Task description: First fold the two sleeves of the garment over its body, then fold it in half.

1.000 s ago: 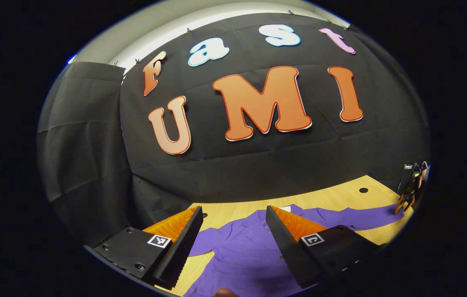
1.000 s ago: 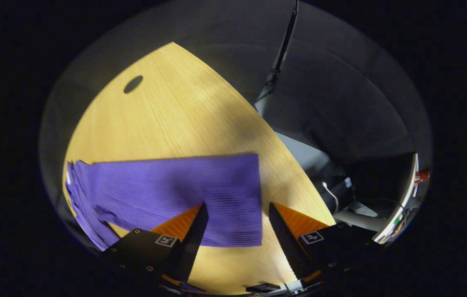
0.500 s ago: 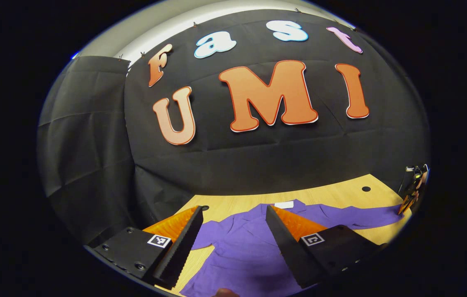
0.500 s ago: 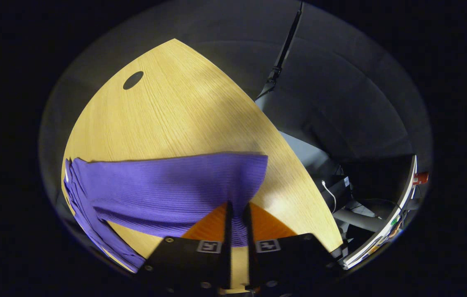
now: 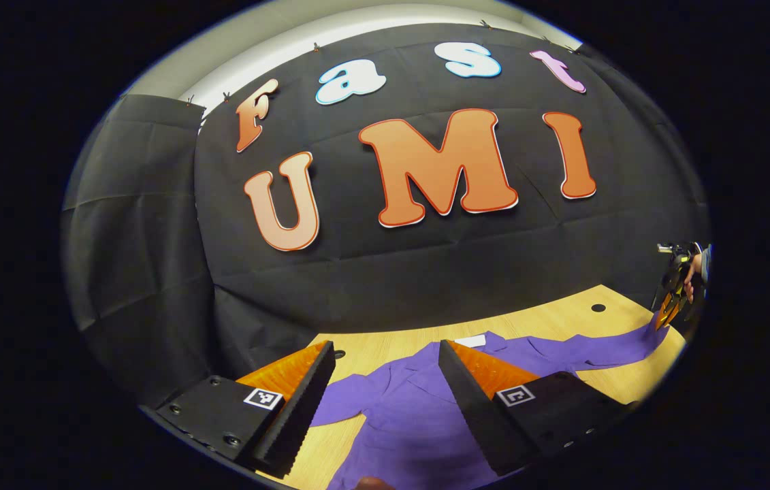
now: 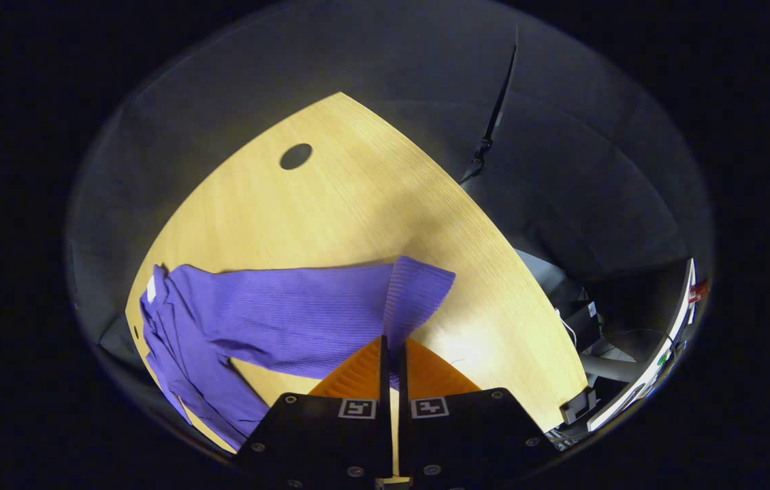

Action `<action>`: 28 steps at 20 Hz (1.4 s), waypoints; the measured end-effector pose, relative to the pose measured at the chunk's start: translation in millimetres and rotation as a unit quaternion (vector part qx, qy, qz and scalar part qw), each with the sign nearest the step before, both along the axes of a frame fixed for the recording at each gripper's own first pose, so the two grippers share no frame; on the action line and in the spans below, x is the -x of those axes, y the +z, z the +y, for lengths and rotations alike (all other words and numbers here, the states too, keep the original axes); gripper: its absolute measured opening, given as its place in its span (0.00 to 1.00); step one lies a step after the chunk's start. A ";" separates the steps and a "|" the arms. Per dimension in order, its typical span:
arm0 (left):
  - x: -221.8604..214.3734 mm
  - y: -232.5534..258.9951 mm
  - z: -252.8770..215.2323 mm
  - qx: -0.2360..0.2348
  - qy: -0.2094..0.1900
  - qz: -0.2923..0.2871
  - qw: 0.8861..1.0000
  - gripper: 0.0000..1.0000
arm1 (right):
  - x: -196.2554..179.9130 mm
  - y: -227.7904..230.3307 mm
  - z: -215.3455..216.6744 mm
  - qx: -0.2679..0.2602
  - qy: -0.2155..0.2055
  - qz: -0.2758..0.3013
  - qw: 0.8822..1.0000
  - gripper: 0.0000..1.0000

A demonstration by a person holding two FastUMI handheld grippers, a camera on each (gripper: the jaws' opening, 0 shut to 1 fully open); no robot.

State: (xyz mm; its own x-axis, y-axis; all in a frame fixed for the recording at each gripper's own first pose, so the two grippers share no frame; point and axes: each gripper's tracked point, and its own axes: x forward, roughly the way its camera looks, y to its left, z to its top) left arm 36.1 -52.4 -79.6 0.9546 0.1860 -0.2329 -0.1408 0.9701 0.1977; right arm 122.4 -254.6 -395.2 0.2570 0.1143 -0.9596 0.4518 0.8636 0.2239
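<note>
Soft, limp garment [image 5: 419, 422]: right gripper [image 6: 391, 354] jaws pinch its sleeve [image 6: 330, 313] cuff; left gripper [image 5: 385, 388] jaws spread above the table [image 6: 330, 204].

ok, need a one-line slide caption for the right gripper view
Right claw shut on the cuff of the purple garment's sleeve, lifting it off the wooden table.

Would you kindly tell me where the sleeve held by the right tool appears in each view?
Left gripper view: the sleeve runs to the far right edge, rising to the right tool.
Right gripper view: it crosses the centre, its cuff pinched low between the fingers.
Shared landmark: the dark round hole in the wooden table.
</note>
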 end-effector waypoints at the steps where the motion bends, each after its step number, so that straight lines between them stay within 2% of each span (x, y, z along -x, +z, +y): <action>1: -2.0 1.3 5.4 0.003 -0.004 -0.003 1.000 1.00 | -2.5 12.0 8.7 -0.001 0.004 -0.010 1.000 0.04; 7: -4.6 -0.6 40.0 0.023 -0.017 -0.010 1.000 0.98 | -17.4 73.7 56.1 0.008 0.031 -0.055 0.998 0.04; 13: -3.9 -7.8 78.0 0.042 -0.008 -0.013 0.999 0.98 | -32.6 116.4 116.2 0.001 0.061 -0.083 0.995 0.03; 21: 9.4 -18.4 133.8 0.055 0.027 -0.011 0.998 0.98 | -62.6 156.3 216.9 -0.011 0.121 -0.125 0.985 0.04; 28: 25.1 -14.9 185.3 0.038 0.063 -0.017 0.997 0.98 | -80.3 190.3 311.5 -0.032 0.178 -0.160 0.970 0.03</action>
State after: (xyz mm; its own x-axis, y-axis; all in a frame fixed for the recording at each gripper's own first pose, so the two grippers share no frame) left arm 11.0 132.8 -94.5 0.9319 0.2887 -0.2193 -0.2687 0.9561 0.1169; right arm 202.6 56.9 -204.9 0.4749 0.3070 -0.8247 0.0264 0.9318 0.3621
